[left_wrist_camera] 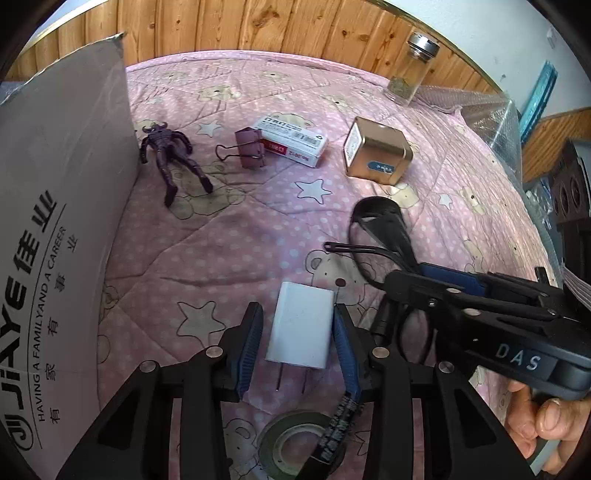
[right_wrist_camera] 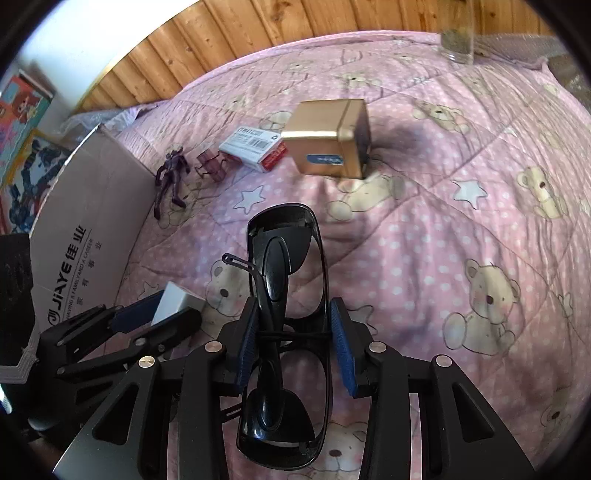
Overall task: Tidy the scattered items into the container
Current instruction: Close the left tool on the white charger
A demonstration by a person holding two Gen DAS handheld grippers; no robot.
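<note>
Overall, pink bear-print quilt (left_wrist_camera: 258, 236) on bed, wood-panelled wall (left_wrist_camera: 258, 26) behind. Cardboard box (left_wrist_camera: 62, 229) at left; figurine (left_wrist_camera: 173, 158), binder clip (left_wrist_camera: 247, 147), gold tin (left_wrist_camera: 376, 155) scattered. Left gripper (left_wrist_camera: 297, 328) brackets white charger (left_wrist_camera: 301, 328), contact unclear. Right gripper (right_wrist_camera: 293, 332) clamps black glasses (right_wrist_camera: 284, 295).

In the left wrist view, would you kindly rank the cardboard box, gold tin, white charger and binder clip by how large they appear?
1. cardboard box
2. white charger, though it sits nearest the camera, which inflates it
3. gold tin, close to the charger, so that order is unsure
4. binder clip
</note>
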